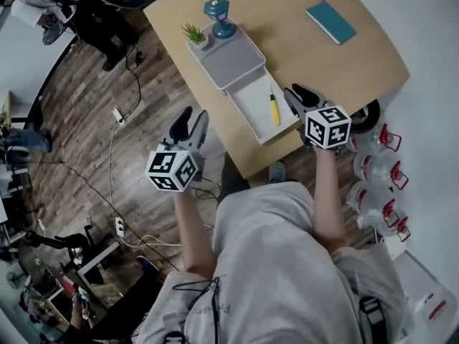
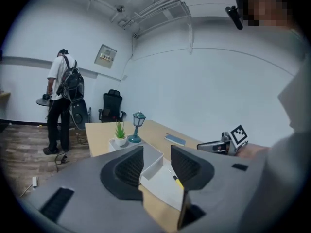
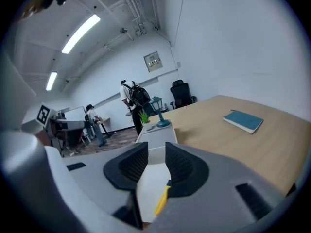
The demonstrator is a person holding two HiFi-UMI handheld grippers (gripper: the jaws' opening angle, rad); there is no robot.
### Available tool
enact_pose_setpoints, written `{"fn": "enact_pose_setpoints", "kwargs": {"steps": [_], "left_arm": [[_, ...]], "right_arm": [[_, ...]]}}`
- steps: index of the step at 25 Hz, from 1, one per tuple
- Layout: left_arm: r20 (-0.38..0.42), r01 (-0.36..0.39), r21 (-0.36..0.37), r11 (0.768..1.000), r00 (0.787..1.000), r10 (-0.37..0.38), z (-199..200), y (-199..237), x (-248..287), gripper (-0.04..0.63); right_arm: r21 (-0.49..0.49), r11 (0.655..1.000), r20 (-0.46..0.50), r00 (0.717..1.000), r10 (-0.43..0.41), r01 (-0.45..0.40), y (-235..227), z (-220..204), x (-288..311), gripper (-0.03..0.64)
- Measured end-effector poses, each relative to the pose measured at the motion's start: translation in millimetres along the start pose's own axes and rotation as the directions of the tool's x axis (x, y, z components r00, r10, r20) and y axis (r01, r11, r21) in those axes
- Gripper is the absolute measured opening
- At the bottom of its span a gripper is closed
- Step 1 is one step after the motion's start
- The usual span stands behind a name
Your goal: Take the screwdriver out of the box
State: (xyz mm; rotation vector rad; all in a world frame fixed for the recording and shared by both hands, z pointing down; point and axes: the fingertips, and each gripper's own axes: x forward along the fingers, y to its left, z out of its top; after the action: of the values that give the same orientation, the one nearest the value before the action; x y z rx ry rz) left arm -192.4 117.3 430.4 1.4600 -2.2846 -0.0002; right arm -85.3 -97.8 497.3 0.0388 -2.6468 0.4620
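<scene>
Still the reach-in step. Right gripper (image 1: 299,97) has its jaws apart and empty, with the yellow screwdriver (image 1: 274,107) lying in the box (image 1: 251,112) just ahead of its tips. Left gripper (image 1: 191,122) is spread wide too, holding nothing. Next it needs to dip, straddle the handle and squeeze.

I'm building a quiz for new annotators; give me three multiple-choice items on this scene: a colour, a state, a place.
1. The notebook is: A teal, B red, C white.
2. The left gripper has its jaws: A shut on the notebook, B pressed together, empty, C apart, empty.
3. The screwdriver lies: A on the notebook, B in the open drawer, C gripped by the left gripper.

A: its cover is teal.
C: a clear gap shows, with nothing in it.
B: it rests on the drawer's white bottom.
</scene>
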Motion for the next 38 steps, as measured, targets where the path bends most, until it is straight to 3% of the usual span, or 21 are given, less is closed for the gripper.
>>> {"fn": "enact_pose_setpoints", "kwargs": {"steps": [3,6,9,15,23,31,38], "left_arm": [[-0.032,0.105,0.004,0.994,0.994,-0.105,10.2,6.8,39.3,0.167],[-0.063,0.218,-0.007,0.976,0.974,-0.218,11.6,0.9,74.4,0.167],[-0.108,0.321,0.002,0.947,0.942,-0.319,5.2,-7.9,99.9,0.167],[-0.211,0.484,0.023,0.875,0.858,-0.469,-17.8,-20.8,135.4,0.167],[-0.295,0.608,0.023,0.793,0.762,-0.576,-38.3,-25.3,158.0,0.167],[-0.374,0.703,0.014,0.711,0.664,-0.648,-58.6,-42.5,162.1,0.167],[-0.416,0.755,0.007,0.656,0.599,-0.685,-69.4,-55.5,161.6,0.167]], "right_arm": [[-0.036,0.993,-0.057,0.992,-0.110,0.108,-12.9,-9.1,9.4,0.115],[-0.019,0.989,-0.103,0.984,-0.147,0.146,-18.9,-18.4,22.4,0.115],[0.005,0.982,-0.150,0.971,-0.185,0.187,-20.1,-32.4,33.1,0.115],[0.041,0.956,-0.244,0.931,-0.271,0.290,-21.4,-64.7,46.5,0.130],[0.037,0.927,-0.382,0.863,-0.331,0.372,-18.3,-106.9,59.8,0.150],[0.059,0.893,-0.441,0.814,-0.379,0.447,-13.6,-142.7,66.1,0.172],[0.012,0.859,-0.492,0.751,-0.441,0.512,-16.5,-150.6,67.7,0.229]]}}
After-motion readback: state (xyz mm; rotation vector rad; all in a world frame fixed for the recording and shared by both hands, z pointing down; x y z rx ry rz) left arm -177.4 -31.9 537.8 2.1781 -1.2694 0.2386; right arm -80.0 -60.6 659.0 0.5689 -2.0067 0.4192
